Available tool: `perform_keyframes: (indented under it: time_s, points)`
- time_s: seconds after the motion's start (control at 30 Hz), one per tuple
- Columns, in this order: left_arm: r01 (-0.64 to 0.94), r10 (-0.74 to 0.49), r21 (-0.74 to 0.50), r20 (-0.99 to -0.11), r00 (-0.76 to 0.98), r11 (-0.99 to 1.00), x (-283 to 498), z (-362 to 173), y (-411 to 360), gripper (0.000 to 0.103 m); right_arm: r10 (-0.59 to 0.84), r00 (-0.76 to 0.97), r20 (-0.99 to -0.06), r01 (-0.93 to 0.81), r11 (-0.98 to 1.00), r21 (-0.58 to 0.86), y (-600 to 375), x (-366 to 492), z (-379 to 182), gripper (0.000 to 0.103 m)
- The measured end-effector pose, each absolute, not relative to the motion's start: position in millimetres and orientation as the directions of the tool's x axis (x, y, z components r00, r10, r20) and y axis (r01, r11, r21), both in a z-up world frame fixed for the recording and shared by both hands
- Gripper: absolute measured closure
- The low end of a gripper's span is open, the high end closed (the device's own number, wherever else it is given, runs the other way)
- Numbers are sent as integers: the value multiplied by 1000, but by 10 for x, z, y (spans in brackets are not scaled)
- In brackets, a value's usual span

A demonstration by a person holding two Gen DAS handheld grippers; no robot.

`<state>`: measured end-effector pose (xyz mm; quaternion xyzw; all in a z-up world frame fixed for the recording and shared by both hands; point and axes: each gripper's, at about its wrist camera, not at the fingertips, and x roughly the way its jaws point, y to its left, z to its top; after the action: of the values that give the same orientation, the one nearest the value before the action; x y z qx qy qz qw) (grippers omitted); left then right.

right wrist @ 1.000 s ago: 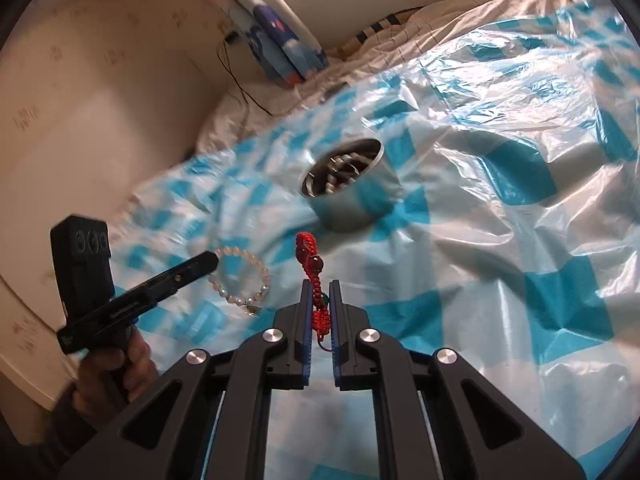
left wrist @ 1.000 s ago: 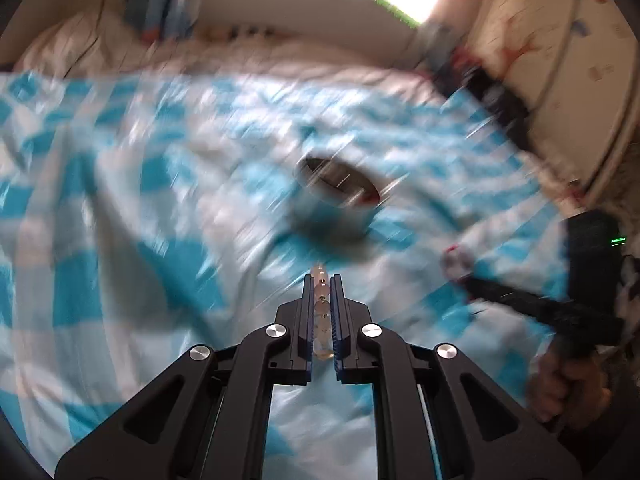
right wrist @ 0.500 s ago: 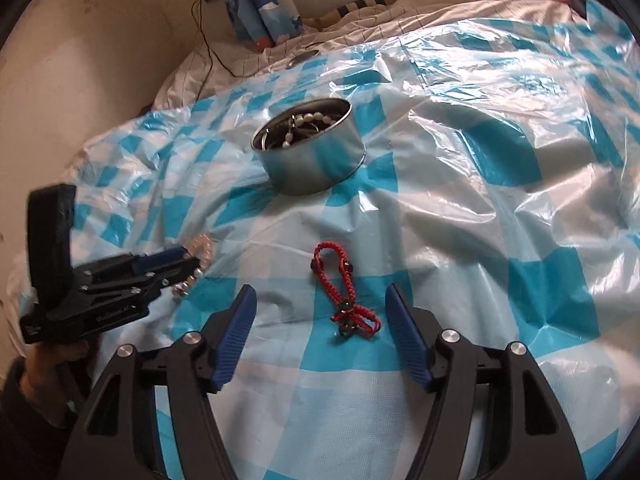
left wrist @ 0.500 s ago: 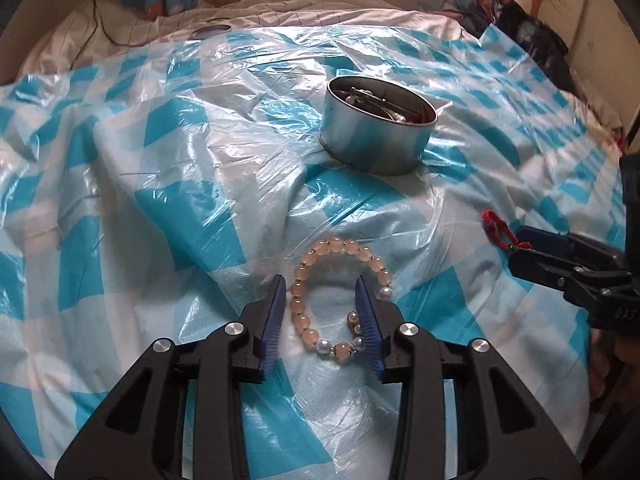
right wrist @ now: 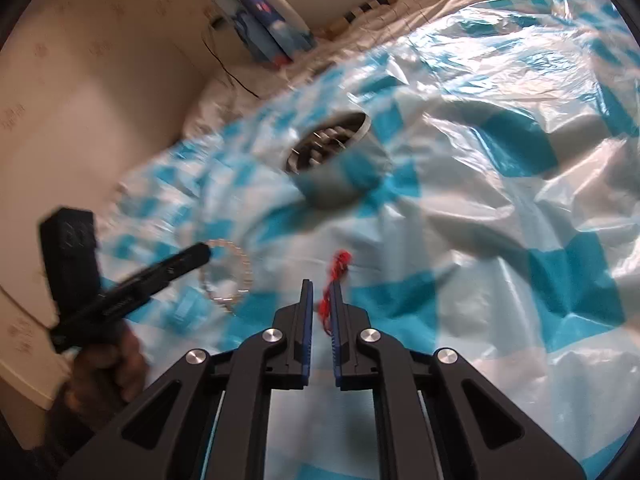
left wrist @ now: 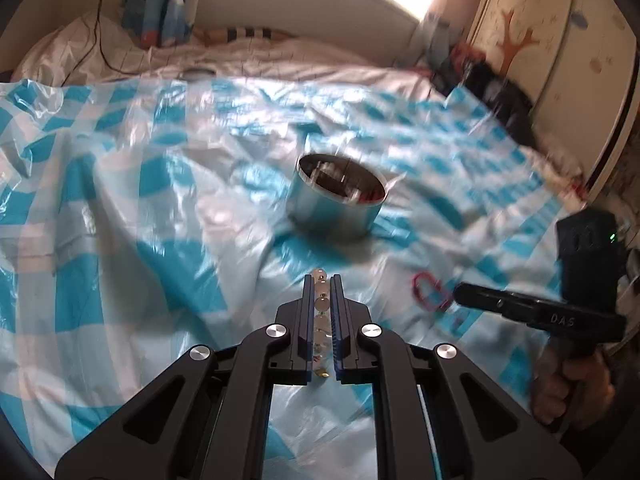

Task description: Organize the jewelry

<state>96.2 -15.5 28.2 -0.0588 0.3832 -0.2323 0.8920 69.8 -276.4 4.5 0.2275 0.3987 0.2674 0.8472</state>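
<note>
Your left gripper [left wrist: 322,284] clamps the bead bracelet [left wrist: 321,304]; your right gripper [right wrist: 320,292] pinches the red cord bracelet [right wrist: 334,280] (both short of the metal tin [left wrist: 340,204]).

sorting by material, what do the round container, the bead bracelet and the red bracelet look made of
Round container: metal by the look, shiny silvery wall.
Bead bracelet: pale, glossy round beads, stone or plastic, hard to tell.
Red bracelet: looks like braided cord, matte and fibrous, though blurred.
</note>
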Motion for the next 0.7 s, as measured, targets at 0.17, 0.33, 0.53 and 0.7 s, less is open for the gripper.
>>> perform_keyframes:
  time_s: [0.17, 0.33, 0.53, 0.7]
  points:
    - [371, -469, -294, -644, 605, 881, 957, 318, -148, 96, 673, 550, -495, -294, 711, 639, -2786, 674, 133, 94]
    - [379, -472, -288, -630, 617, 879, 928, 358, -156, 96, 585, 556, -590, -224, 790, 571, -2801, 720, 105, 78]
    - [382, -474, -289, -639, 606, 878, 922, 334, -178, 96, 394, 560, -729, -261, 919, 295, -2452, 710, 9, 45]
    - [386, -475, -286, -639, 605, 877, 908, 331, -193, 96, 297, 551, -780, -318, 939, 133, -2265, 661, -95, 81]
